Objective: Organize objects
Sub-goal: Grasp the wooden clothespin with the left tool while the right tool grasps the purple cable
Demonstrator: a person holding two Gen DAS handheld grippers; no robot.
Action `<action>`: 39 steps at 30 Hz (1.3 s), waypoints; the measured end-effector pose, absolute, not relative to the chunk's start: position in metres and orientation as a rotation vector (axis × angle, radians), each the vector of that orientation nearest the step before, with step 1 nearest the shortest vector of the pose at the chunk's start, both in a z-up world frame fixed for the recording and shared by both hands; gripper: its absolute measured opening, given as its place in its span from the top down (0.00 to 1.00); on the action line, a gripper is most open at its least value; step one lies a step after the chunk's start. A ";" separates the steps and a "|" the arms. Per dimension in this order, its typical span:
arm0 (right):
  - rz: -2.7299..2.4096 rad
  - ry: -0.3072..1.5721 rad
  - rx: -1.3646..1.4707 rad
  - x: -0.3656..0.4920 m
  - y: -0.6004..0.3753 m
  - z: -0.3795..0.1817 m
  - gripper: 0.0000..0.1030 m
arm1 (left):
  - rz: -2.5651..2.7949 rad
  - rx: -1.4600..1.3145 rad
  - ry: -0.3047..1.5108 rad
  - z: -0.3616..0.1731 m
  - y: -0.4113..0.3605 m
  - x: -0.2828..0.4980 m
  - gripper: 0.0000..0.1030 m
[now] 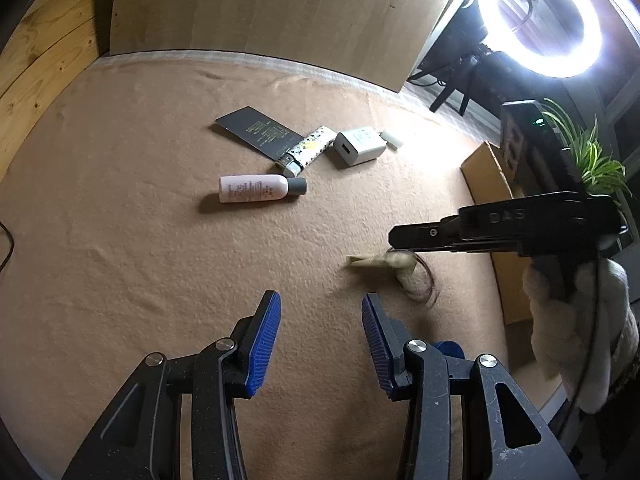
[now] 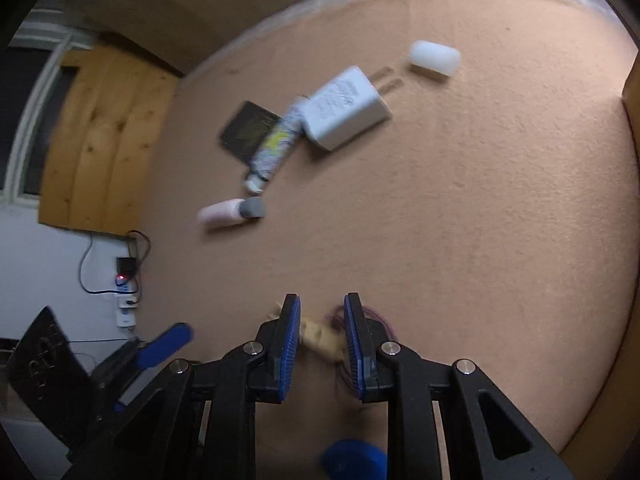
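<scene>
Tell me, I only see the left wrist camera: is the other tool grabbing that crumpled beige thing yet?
Observer: The crumpled beige wrapper sits between the blue pads of the right tool; blur hides whether they pinch it.
Operator: Does the white charger have prongs?
Observer: Yes, the white square plug charger has two flat prongs pointing toward the white rounded capsule.
Operator: Anything else hiding?
Observer: A white power strip with a red light, past the tan felt table.

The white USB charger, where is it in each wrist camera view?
Left wrist: the white USB charger lies upper center, right of the patterned lighter.
Right wrist: the charger lies upper center, prongs toward the upper right.
Shared landmark: the lighter touches its left side.
</scene>
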State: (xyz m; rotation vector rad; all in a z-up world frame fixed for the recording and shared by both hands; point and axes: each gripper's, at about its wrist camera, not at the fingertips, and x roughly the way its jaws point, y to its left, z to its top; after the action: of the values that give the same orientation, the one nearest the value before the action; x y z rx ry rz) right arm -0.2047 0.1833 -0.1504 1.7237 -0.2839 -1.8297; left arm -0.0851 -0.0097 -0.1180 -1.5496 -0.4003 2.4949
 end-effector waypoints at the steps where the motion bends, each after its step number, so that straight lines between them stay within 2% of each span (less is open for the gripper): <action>1: -1.878 -0.261 1.692 -0.203 0.187 -0.143 0.80 | 2.493 -1.551 -0.390 -0.118 -0.009 -0.085 0.56; 7: -1.996 -0.098 1.679 -0.196 0.190 -0.138 0.76 | 2.476 -1.560 -0.334 -0.122 0.000 -0.093 0.56; 11: -2.024 -0.018 1.703 -0.181 0.196 -0.146 0.76 | 2.438 -1.563 -0.197 -0.129 0.021 -0.097 0.56; 20: -2.075 0.173 1.660 -0.163 0.185 -0.152 0.72 | 2.371 -1.573 -0.081 -0.136 0.051 -0.096 0.49; 23: -2.123 0.258 1.646 -0.161 0.183 -0.153 0.77 | 2.344 -1.593 -0.090 -0.141 0.057 -0.096 0.49; 25: -2.141 0.296 1.647 -0.161 0.184 -0.154 0.86 | 2.334 -1.596 -0.096 -0.143 0.061 -0.096 0.49; 32: -2.200 0.251 1.685 -0.165 0.210 -0.155 0.90 | 2.343 -1.605 -0.171 -0.146 0.063 -0.113 0.49; 39: -2.221 0.160 1.700 -0.164 0.233 -0.155 0.90 | 2.360 -1.629 -0.074 -0.154 0.084 -0.132 0.49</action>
State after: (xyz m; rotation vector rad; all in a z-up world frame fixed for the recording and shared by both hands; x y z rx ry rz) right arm -0.1638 0.2329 -0.1551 1.6996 0.1599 -2.2212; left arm -0.1316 0.0838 -0.1542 -1.6287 -0.0738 2.3604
